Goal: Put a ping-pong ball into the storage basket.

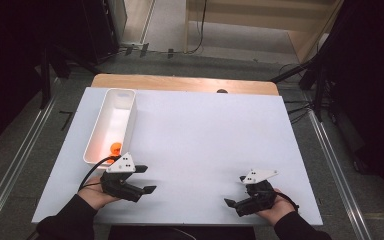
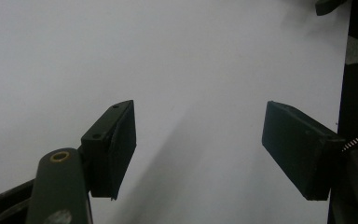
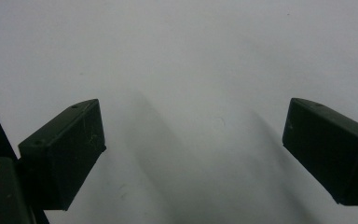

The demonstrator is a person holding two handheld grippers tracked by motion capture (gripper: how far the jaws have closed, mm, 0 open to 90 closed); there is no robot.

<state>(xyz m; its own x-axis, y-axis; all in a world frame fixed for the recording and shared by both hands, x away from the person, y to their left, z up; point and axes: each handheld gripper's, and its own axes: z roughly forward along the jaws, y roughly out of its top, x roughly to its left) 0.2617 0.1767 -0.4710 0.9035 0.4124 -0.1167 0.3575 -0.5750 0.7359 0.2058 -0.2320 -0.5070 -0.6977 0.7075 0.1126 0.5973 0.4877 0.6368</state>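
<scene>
White bench (image 1: 200, 140) lies under both your claws. Your left claw (image 1: 147, 180) stands parted and empty, just beside the white bin (image 1: 111, 125) holding an orange ball (image 1: 115, 148). Your right claw (image 1: 235, 191) gapes wide, empty, well apart.

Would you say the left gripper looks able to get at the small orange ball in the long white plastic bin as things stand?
Probably yes. The left gripper sits just beside the near end of the long white plastic bin, where the small orange ball lies. The bin is open-topped, the jaws are open and empty, but the gripper must lift over the wall.
</scene>
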